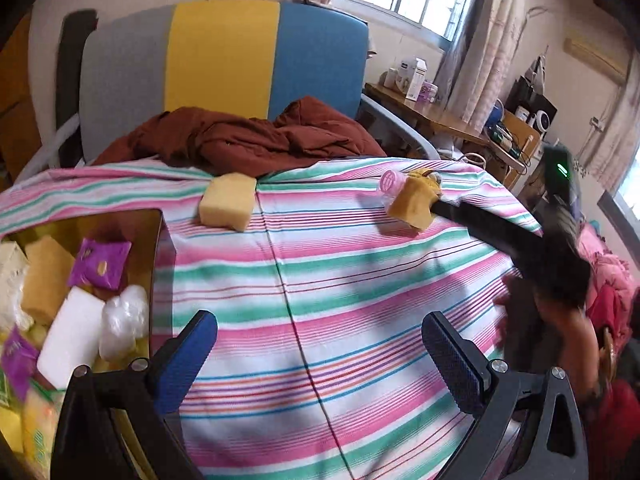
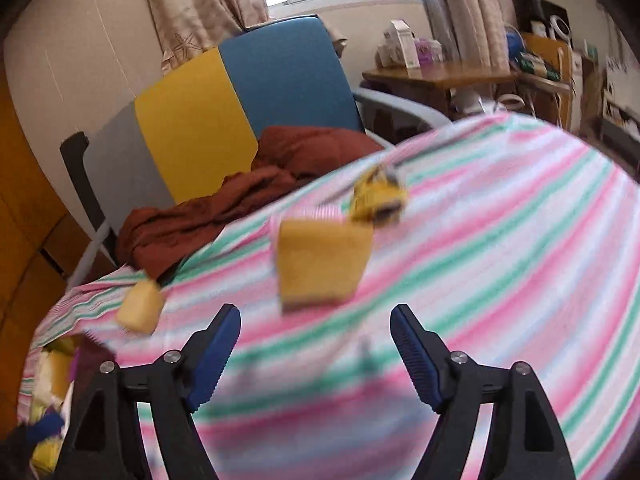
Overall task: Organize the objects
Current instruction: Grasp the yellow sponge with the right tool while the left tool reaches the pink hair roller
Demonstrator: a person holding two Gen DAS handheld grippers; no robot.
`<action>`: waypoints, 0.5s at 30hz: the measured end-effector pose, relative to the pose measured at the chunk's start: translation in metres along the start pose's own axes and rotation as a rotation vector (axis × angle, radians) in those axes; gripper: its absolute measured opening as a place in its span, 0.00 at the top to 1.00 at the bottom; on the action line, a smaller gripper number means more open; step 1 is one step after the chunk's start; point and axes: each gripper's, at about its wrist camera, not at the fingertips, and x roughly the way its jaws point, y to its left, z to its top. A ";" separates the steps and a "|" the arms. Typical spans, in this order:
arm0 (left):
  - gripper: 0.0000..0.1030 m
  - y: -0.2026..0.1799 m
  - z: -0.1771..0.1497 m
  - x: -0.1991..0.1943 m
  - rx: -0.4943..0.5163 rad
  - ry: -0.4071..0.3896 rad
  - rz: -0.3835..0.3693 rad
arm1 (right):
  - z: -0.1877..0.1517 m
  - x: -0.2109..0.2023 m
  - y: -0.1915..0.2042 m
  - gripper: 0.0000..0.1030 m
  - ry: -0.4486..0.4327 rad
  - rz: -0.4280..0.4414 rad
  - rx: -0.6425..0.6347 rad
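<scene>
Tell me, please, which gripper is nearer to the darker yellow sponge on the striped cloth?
Right. The right gripper sits just short of the darker yellow sponge, fingers open toward it. The left gripper hangs back across the striped cloth, near the box.

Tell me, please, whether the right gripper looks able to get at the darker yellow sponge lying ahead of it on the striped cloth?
Probably yes. The right gripper has its jaws open and empty, and the darker yellow sponge lies straight ahead with only bare striped cloth between.
</scene>
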 end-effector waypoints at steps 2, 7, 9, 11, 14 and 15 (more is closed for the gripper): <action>0.00 0.004 -0.002 -0.002 -0.019 0.007 0.001 | 0.016 0.017 -0.001 0.23 0.006 -0.003 -0.006; 0.00 0.015 -0.003 -0.008 -0.045 0.003 0.012 | 0.031 0.056 -0.005 0.23 0.067 -0.009 -0.009; 0.00 0.017 -0.003 -0.008 -0.050 0.004 0.013 | 0.029 0.065 -0.005 0.23 0.082 -0.022 -0.026; 0.00 0.018 -0.002 -0.006 -0.050 0.012 0.016 | 0.024 0.067 -0.008 0.32 0.071 -0.008 -0.028; 0.00 0.016 0.000 -0.004 -0.047 0.009 0.006 | 0.015 0.060 -0.016 0.37 0.042 0.039 -0.002; 0.00 0.014 0.001 -0.003 -0.042 0.009 0.005 | 0.012 0.057 -0.017 0.38 0.035 0.044 -0.005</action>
